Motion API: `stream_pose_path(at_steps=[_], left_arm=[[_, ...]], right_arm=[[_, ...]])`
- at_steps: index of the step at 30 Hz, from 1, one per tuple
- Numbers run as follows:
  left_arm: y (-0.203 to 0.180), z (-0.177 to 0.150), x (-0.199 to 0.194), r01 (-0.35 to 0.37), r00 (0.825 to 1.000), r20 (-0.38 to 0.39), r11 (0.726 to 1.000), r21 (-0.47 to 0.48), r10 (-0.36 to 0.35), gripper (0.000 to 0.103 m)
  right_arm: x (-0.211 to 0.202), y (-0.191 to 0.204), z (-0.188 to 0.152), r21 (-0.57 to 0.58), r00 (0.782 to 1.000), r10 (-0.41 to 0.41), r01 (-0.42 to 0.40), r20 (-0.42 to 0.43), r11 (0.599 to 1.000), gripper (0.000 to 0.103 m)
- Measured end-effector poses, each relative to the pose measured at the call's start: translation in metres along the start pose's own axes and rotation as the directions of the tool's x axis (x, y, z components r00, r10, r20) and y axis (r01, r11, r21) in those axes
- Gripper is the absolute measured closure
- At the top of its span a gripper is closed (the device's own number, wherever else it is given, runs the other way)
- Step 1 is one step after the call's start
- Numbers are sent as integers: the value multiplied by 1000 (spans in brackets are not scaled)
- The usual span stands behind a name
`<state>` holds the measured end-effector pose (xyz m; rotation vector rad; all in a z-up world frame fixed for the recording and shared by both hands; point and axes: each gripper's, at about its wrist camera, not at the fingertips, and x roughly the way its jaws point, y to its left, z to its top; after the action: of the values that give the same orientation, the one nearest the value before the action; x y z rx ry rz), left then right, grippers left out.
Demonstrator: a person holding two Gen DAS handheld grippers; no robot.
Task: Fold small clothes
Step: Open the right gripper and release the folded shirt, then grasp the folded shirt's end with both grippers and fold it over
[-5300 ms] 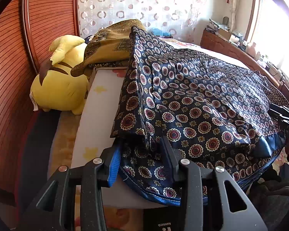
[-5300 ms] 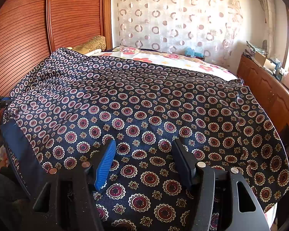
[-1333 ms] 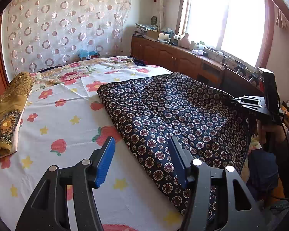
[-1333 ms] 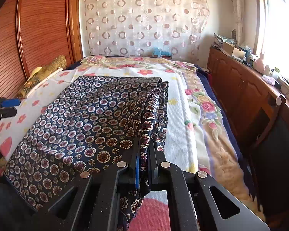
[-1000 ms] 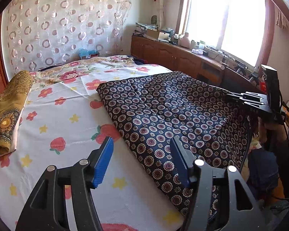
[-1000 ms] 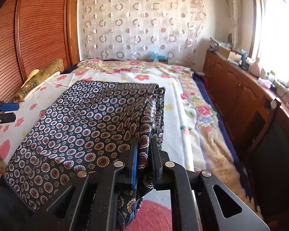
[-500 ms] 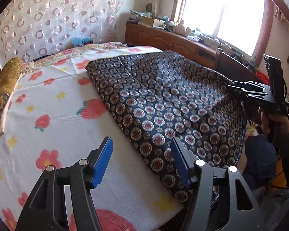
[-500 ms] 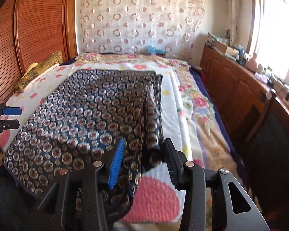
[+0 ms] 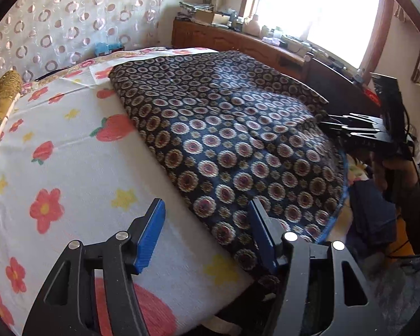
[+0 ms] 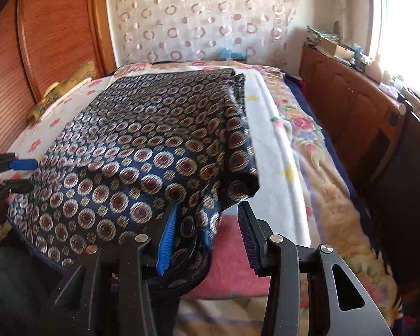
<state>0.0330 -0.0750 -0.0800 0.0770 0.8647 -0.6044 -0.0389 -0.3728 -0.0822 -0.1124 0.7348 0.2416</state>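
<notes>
One dark blue cloth with round red and gold flower patterns (image 9: 232,140) lies folded on the bed with the white flowery sheet (image 9: 70,168), its long side running from the near edge toward the far curtain. The two grippers are both released: the left gripper (image 9: 207,232) hangs over the cloth's near edge, and the right gripper (image 10: 207,238) has its fingers (image 10: 168,235) spread around the cloth's near corner, not squeezing it.

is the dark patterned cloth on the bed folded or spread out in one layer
Folded. In the right wrist view the cloth shows stacked layers along its right edge, with a doubled corner hanging off the bed near the open right gripper.
</notes>
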Motion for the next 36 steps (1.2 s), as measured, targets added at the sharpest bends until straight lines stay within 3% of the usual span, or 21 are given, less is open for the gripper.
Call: stream_pose_path(at_steps=[6,8,12,14,16,23,26,32,36], left_arm=[[-7,-6,-4,25,1000,-9,1000,17,-25,53],[-7,-8,-6,40,999,-9,999,15,-40,63],[-9,-12,-10,65,998,-7,998,18,-65,72],[-8,-12,-9,85,996,-9,996,11,-85,92],[-7,-10,-9,93,996,-6,996,9,-93,97],[-8,27,-41,130,983,129,991,3,-130,99],[-11,53,-52,111,974,195,994,26,-114,99],[2,98,-45,81,967,243,997,11,-82,99],[17,109,-30,76,970,235,997,-30,-66,99]], right_arm=[[-8,-3,-1,14,1000,-4,4,2,1000,59],[-8,0,-1,20,1000,-7,7,4,1000,59],[-6,3,0,13,1000,-16,16,6,1000,59],[-7,5,2,13,1000,-22,22,12,1000,59],[-9,7,5,12,999,-28,27,23,1000,59],[-37,22,27,-16,993,-33,35,113,999,59],[-49,34,35,-39,988,-8,14,152,999,56],[-64,69,42,-122,978,59,-35,200,992,49],[-73,82,40,-157,971,110,-77,211,985,42]])
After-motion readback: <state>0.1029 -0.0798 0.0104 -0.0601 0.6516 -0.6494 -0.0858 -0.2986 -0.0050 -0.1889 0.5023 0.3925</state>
